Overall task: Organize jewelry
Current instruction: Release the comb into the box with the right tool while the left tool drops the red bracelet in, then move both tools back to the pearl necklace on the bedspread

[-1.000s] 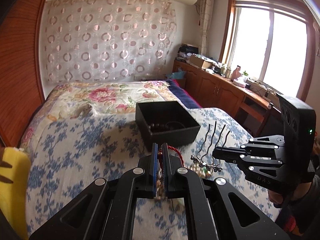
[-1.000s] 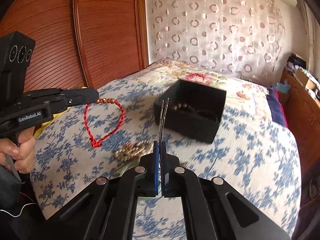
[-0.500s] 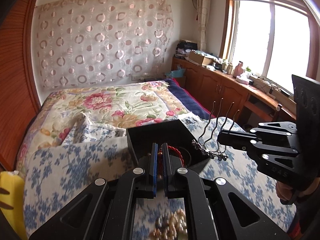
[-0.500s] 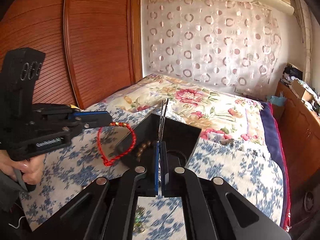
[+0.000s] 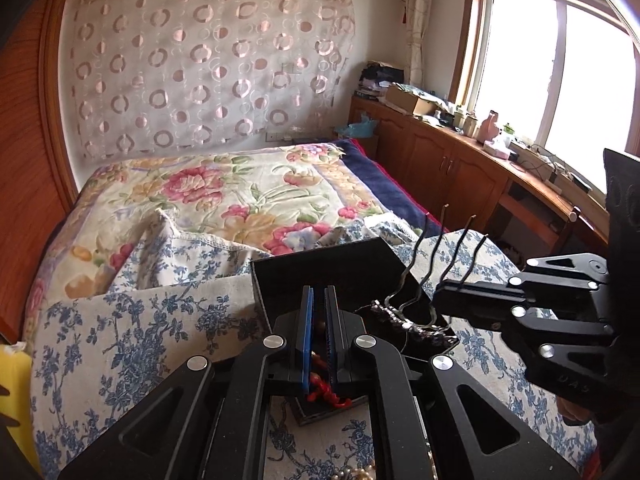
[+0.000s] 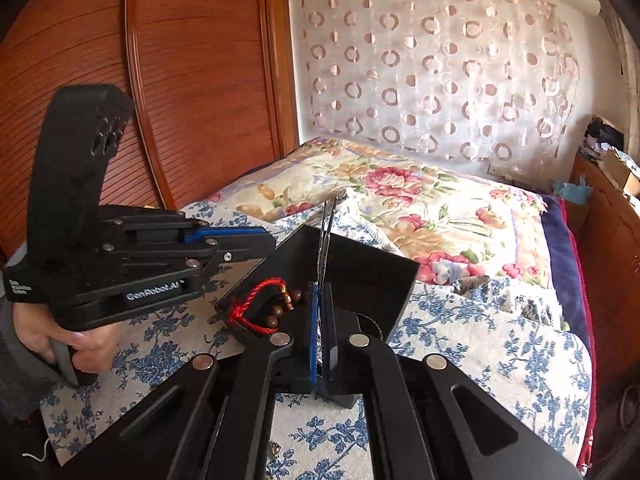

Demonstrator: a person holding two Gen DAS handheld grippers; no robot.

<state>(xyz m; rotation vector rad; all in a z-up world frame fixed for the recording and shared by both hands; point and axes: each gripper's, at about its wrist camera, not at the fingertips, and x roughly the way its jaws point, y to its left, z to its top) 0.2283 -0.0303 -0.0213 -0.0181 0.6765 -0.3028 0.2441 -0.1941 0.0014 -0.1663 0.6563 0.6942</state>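
Left wrist: one black box (image 5: 320, 268), four hairpins (image 5: 436, 264)

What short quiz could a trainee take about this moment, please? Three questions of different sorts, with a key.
1. True or false: the left gripper is shut on the red cord bracelet.
2. Multiple choice: what does the right gripper hold? A) a pearl string B) black hair pins with a silver decoration C) a ring
3. Fill in: both grippers are above the open black ____.

Key
1. True. The red cord shows between its closed fingers, and the bracelet hangs into the black box.
2. B. The black hair pins stick out from its shut fingers over the box.
3. box.
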